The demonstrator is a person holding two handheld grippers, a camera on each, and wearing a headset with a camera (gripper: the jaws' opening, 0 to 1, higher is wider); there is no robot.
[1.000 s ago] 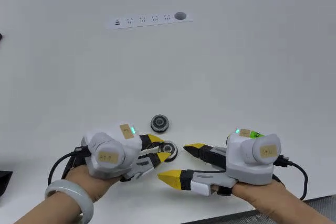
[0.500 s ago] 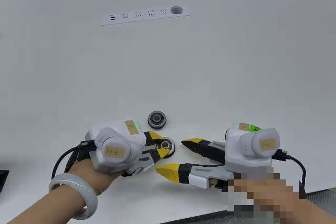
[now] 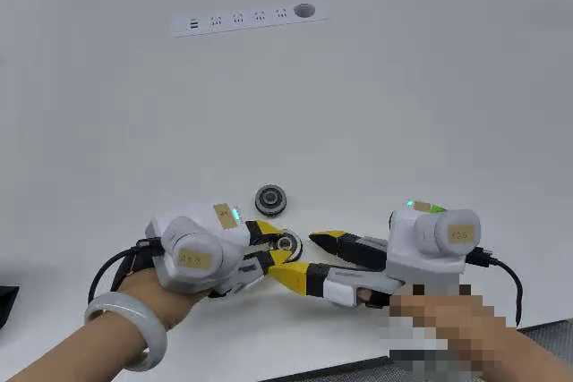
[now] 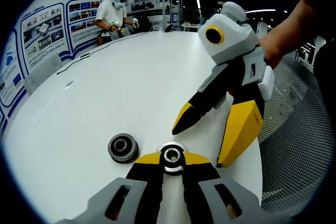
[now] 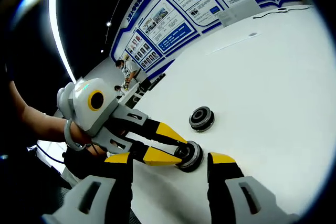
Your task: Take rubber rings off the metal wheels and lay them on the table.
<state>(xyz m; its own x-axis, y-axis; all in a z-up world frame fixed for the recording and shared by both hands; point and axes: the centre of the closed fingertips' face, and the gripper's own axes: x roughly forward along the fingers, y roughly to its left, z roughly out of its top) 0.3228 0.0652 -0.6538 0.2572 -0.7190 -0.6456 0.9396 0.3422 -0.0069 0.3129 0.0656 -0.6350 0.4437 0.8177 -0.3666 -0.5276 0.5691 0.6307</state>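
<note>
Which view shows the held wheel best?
The left gripper view: the wheel sits close and face-on, clamped in the left gripper. The right gripper view shows it at an angle, partly behind a yellow tip. In the head view it is small and partly hidden.

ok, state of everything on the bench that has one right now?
left gripper: shut on the held wheel.
right gripper: open, tips close to that wheel, contact unclear.
held wheel: clamped, its rubber ring looks on.
free wheel: lying on the table, dark ring on, apart from both grippers.
power strip: no plugs in its sockets.
</note>
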